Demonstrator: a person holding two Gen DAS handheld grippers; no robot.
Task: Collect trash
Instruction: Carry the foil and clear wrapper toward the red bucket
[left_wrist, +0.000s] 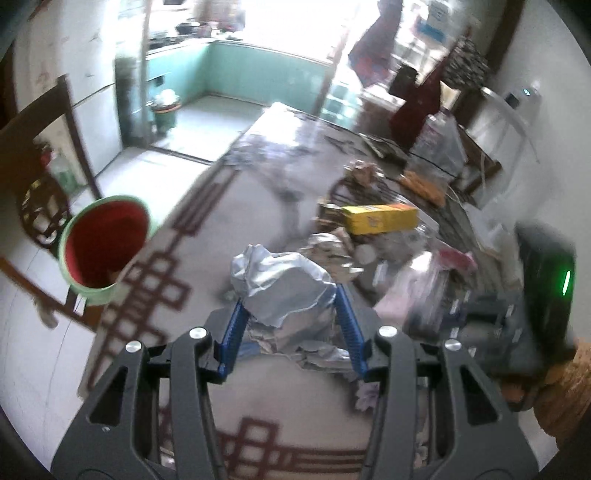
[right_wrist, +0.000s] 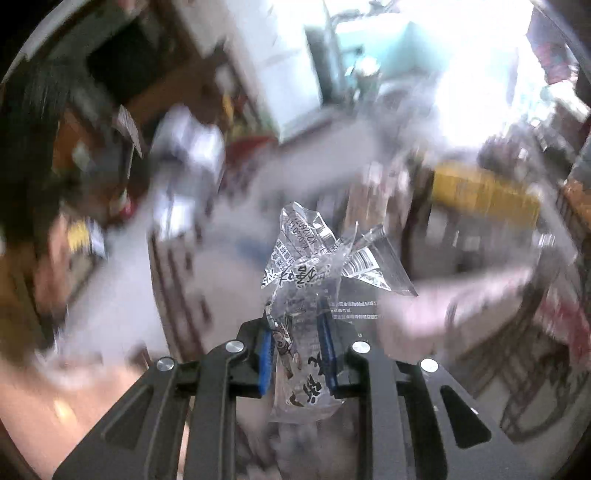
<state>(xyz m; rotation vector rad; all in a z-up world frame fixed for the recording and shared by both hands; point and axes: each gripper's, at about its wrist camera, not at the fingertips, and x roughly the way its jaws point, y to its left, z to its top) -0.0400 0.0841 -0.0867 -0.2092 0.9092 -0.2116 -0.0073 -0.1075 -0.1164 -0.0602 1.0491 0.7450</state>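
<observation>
Both grippers carry trash, each clamped on a crumpled piece above the table.

Blue pads of the left gripper (left_wrist: 293, 314) pinch a crumpled silver foil wrapper (left_wrist: 284, 284) above the patterned table (left_wrist: 207, 229), with the green, red-lined bin (left_wrist: 105, 247) off its left edge. In the other view the right gripper (right_wrist: 297, 332) is squeezed nearly shut on a clear printed plastic wrapper (right_wrist: 314, 266); that picture is badly blurred. To do this step well, I'd keep both grips firm, carry the foil over the bin's mouth before letting go, then bring the light plastic close above the opening so it cannot drift. More litter sits around the yellow box (left_wrist: 380, 218).
</observation>
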